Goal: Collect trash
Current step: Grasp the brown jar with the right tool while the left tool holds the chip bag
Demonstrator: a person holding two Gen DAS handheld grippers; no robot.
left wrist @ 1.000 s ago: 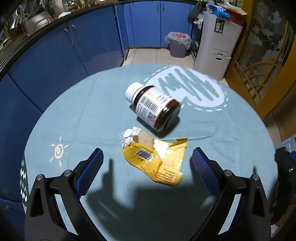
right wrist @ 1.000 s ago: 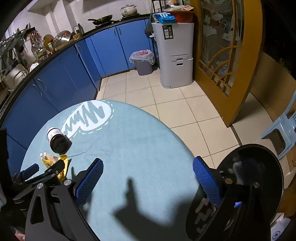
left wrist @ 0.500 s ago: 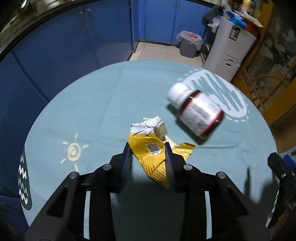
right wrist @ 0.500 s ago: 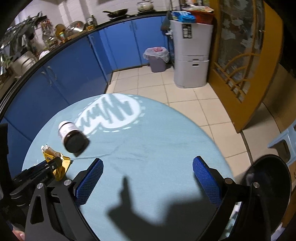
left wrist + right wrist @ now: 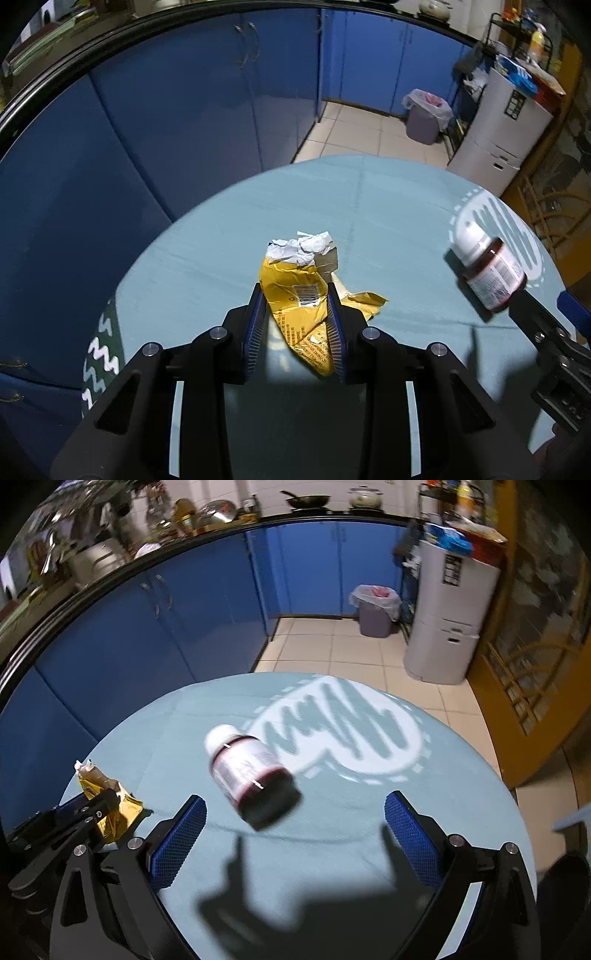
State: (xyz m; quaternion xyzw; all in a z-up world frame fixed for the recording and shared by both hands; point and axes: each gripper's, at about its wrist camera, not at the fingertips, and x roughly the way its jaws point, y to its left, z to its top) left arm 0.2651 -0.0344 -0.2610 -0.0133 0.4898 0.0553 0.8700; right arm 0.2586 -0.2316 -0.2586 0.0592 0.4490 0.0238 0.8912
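Yellow crumpled wrapper [image 5: 301, 295] with a barcode on it is clamped between the two blue-padded fingers of the left gripper [image 5: 295, 314], and it seems to be lifted a little from the round table [image 5: 388, 229], which is covered by a light blue cloth. At the far end of the wrapper there is torn white paper and a small brown piece. In the right wrist view the same wrapper [image 5: 107, 805] is seen at the near left edge of the table, held by the left gripper [image 5: 101, 806]. To the right of the wrapper, well apart from it, a dark brown bottle [image 5: 489, 275] with a white cap and a white label lies on its side on the cloth. The right gripper [image 5: 293, 829] is spread wide open and holds nothing; the bottle [image 5: 249, 771] lies just beyond its fingertips, between the lines of the two fingers, with the cap pointing to the far left. Beyond the bottle a white printed design [image 5: 343, 731] is on the cloth. Far behind the table, blue cabinets [image 5: 207, 613] run along the wall, a gray bin [image 5: 375, 609] with a plastic bag stands on the tiled floor, and right of it is a tall white drawer unit [image 5: 448, 616].
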